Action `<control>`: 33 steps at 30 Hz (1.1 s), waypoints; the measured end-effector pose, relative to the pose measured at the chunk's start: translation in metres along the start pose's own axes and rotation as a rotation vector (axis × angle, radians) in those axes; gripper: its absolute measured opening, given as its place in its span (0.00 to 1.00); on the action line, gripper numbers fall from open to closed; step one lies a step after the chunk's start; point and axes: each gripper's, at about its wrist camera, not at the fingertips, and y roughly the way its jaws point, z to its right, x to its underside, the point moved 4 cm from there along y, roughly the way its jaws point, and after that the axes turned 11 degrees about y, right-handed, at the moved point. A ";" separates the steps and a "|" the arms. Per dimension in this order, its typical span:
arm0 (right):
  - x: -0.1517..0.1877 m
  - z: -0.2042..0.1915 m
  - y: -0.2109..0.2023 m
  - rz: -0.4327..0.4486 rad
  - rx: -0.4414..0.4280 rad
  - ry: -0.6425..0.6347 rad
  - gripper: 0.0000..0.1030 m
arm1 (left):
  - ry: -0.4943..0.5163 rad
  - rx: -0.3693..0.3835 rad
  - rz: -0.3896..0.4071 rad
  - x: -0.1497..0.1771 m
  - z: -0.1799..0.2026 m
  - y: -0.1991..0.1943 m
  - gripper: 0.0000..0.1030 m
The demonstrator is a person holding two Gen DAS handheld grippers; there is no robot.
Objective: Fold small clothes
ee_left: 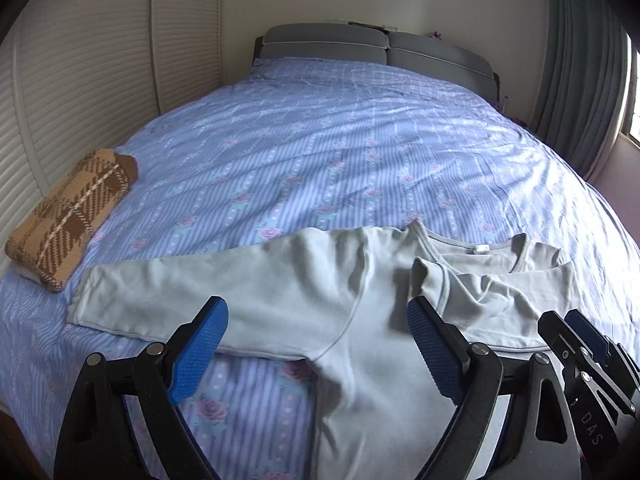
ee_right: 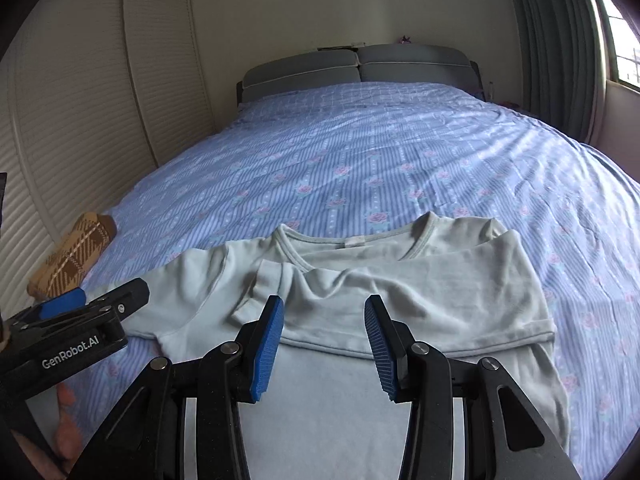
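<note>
Pale grey long-sleeved top [ee_right: 400, 300] flat on striped floral bedspread [ee_right: 360, 160], lower centre of frame; right sleeve already folded across chest (left sleeve outstretched, lower left). Left gripper [ee_left: 316, 356] spread wide, right gripper [ee_right: 324, 344] spread, both empty. Next, likely: pinch outstretched cuff, fold inward. Folded plaid knit [ee_left: 72, 216] left edge.

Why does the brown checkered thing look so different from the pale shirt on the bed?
The brown plaid cloth is folded into a thick bundle; the pale shirt lies flat, one sleeve stretched out, the other folded across. The plaid cloth is patterned; the shirt is plain. The plaid cloth sits off to the left; the shirt lies near both grippers. Both rest on the blue bedspread.
</note>
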 end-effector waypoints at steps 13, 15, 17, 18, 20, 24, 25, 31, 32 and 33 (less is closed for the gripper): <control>-0.014 0.093 -0.006 0.087 0.077 0.219 0.42 | 0.198 0.156 -0.055 -0.019 0.071 0.070 0.44; -0.013 0.097 -0.004 0.086 0.064 0.236 0.42 | 0.183 0.163 -0.074 -0.016 0.070 0.078 0.44; -0.013 0.097 -0.002 0.079 0.051 0.242 0.42 | 0.157 0.194 -0.087 -0.012 0.070 0.083 0.31; -0.012 0.097 0.000 0.074 0.046 0.240 0.42 | 0.148 0.211 -0.094 -0.010 0.070 0.086 0.28; -0.010 0.095 0.001 0.071 0.039 0.233 0.42 | 0.135 0.217 -0.092 -0.007 0.069 0.087 0.24; -0.008 0.092 0.000 0.069 0.022 0.217 0.42 | 0.132 0.214 -0.085 -0.006 0.067 0.085 0.12; -0.008 0.093 0.000 0.071 0.027 0.216 0.42 | 0.132 0.213 -0.084 -0.006 0.067 0.083 0.11; -0.006 0.099 0.002 0.056 0.014 0.247 0.42 | 0.149 0.184 -0.071 -0.004 0.064 0.071 0.08; -0.005 0.099 0.002 0.055 0.013 0.247 0.42 | 0.149 0.170 -0.072 -0.003 0.062 0.069 0.08; -0.006 0.100 0.003 0.054 0.012 0.249 0.42 | 0.145 0.162 -0.073 -0.002 0.059 0.067 0.08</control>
